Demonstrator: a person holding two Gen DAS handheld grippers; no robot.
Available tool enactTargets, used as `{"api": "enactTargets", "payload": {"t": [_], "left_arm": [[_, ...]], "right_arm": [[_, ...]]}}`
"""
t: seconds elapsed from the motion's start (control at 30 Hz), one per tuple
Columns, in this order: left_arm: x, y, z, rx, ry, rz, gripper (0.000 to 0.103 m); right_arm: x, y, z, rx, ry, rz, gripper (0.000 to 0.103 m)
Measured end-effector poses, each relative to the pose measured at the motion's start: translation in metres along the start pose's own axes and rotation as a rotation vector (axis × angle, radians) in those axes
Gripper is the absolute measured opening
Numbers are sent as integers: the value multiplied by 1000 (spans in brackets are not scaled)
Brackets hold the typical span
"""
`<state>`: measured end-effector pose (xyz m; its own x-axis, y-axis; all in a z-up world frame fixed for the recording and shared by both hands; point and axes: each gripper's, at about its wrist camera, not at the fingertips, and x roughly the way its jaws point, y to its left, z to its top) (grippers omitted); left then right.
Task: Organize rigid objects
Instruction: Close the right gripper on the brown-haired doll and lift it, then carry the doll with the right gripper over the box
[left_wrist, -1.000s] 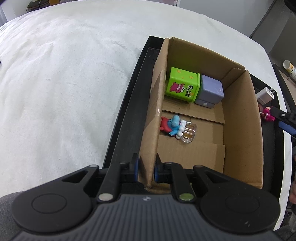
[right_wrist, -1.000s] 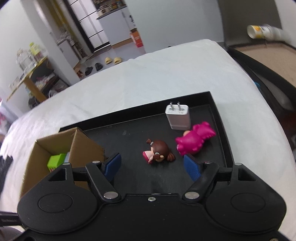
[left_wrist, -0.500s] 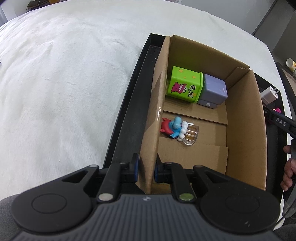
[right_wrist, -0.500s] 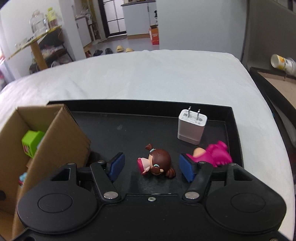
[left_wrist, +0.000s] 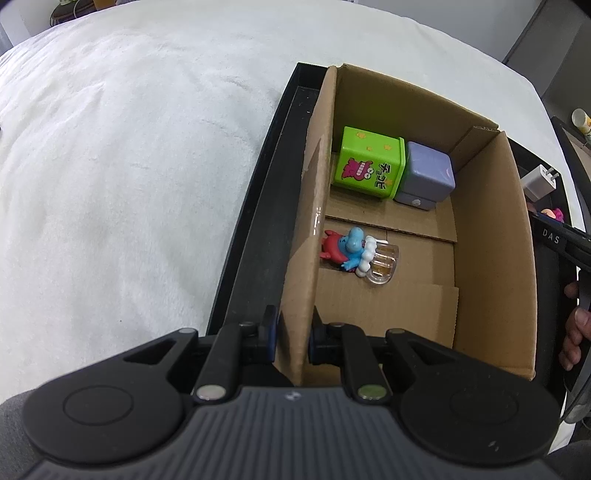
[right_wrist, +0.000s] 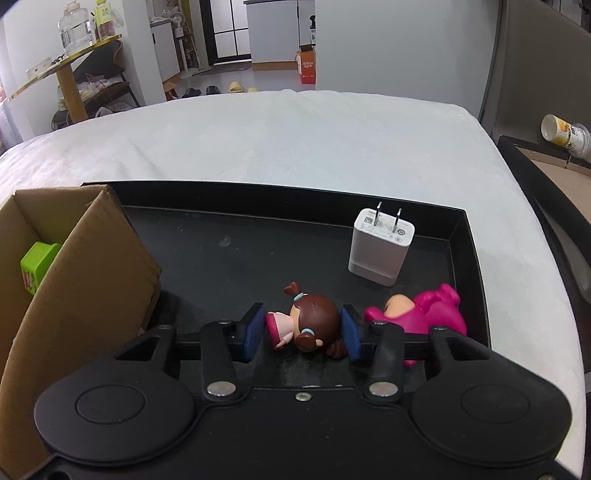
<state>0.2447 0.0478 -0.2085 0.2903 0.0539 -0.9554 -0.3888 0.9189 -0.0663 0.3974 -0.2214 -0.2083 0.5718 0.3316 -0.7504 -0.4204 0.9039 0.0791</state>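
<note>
My left gripper (left_wrist: 293, 334) is shut on the near-left wall of the cardboard box (left_wrist: 495, 236). Inside the box lie a green cube (left_wrist: 367, 162), a lilac cube (left_wrist: 426, 177) and a red-and-blue figure with a clear piece (left_wrist: 354, 251). In the right wrist view, my right gripper (right_wrist: 303, 330) has its blue pads on either side of a brown-haired doll figure (right_wrist: 306, 325) lying on the black tray (right_wrist: 229, 236), closing against it. A pink figure (right_wrist: 424, 310) lies just right of it. A white charger plug (right_wrist: 380, 247) stands behind.
The tray sits on a white cloth-covered surface (right_wrist: 314, 140). The box (right_wrist: 85, 273) stands at the tray's left end. A can (right_wrist: 565, 136) lies on a side surface at the right. Room furniture is in the background.
My right gripper has come down and forward over the doll figure, and its jaws have narrowed from wide open to around the doll. My left gripper keeps its hold on the box wall.
</note>
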Motion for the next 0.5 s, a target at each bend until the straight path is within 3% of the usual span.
{"api": "enactTargets", "payload": {"t": [0.5], "left_arm": [[-17,2,1,10,-41,-15,14]], "right_arm": [[-47,8,3,53,9,80,43]]}}
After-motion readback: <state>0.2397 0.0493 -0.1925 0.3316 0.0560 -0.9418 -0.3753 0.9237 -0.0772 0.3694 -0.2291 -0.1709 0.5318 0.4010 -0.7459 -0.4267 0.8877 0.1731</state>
